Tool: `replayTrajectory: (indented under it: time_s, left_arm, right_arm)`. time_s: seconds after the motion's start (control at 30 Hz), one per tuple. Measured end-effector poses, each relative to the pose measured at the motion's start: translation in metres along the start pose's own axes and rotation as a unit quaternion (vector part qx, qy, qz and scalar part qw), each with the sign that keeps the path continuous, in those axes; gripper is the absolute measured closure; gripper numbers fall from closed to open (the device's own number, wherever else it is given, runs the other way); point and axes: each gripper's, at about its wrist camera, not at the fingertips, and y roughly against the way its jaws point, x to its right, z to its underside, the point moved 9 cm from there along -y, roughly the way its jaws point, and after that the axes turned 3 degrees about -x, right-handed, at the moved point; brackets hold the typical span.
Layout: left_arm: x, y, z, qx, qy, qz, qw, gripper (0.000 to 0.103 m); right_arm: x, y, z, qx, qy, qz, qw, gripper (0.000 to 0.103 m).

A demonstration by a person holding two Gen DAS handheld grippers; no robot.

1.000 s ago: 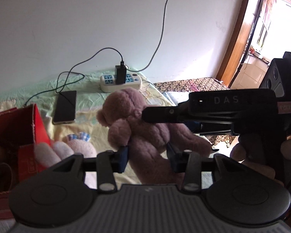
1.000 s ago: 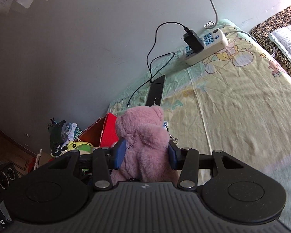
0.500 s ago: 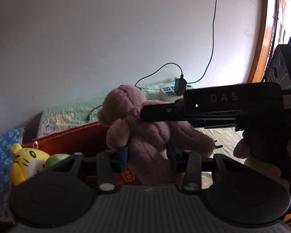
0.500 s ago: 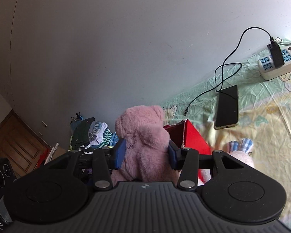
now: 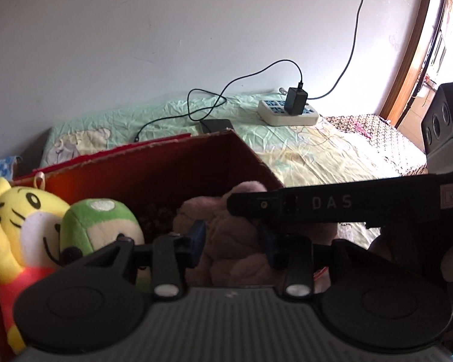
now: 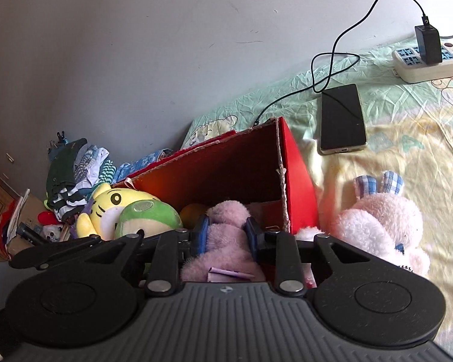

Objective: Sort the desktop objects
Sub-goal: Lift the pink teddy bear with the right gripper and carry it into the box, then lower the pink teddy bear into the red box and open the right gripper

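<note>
The pink bear (image 6: 226,235) now sits lowered into the one red box (image 6: 299,181), both tools, left tool (image 5: 232,241) and right tool (image 6: 226,235), clamped on it, the right's jaws just closing.

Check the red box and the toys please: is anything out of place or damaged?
The white plush rabbit lies outside the red box, on the sheet beside its right wall, while the tiger, the green toy and the pink bear are inside. The box's cardboard rim looks frayed. Nothing looks spilled.
</note>
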Motion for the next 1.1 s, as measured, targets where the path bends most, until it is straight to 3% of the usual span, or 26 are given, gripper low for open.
replayTrajectory:
  time_s: [0.13,0.37,0.43,0.5,0.63,0.73,0.83,1.1]
  left_arm:
    - [0.004,0.003,0.000,0.004,-0.001,0.010,0.9999,0.061]
    - [-0.012,-0.010,-0.006,-0.004,0.011,-0.014,0.9998,0.061]
    - [-0.019,-0.019,-0.001,-0.023,0.023,-0.018,0.9993,0.061]
    - [-0.025,-0.024,0.002,-0.035,0.036,-0.017,0.9986,0.061]
    - [-0.028,-0.022,-0.003,-0.031,0.053,-0.012,0.9980,0.061]
    - [-0.028,-0.027,-0.008,-0.035,0.069,0.000,0.9970,0.061]
    - [-0.023,-0.036,-0.007,-0.046,0.067,0.003,0.9967,0.061]
    - [-0.005,-0.051,0.003,-0.075,0.078,0.031,0.9936,0.062]
  right_arm:
    - [0.001,0.000,-0.003,0.013,0.000,0.003,1.000,0.077]
    - [-0.001,0.006,-0.025,0.098,-0.008,0.004,0.995,0.082]
    - [0.007,0.000,-0.025,0.090,-0.022,0.013,0.996,0.081]
    - [0.010,-0.011,-0.017,0.048,-0.028,0.011,0.998,0.080]
    - [0.006,-0.004,-0.013,0.038,-0.029,0.004,0.999,0.074]
    - [0.010,-0.001,-0.008,0.022,-0.037,0.012,0.999,0.081]
    - [0.010,0.004,-0.002,0.011,-0.052,0.000,0.999,0.080]
    - [0.018,0.032,-0.018,0.073,-0.055,-0.005,0.996,0.075]
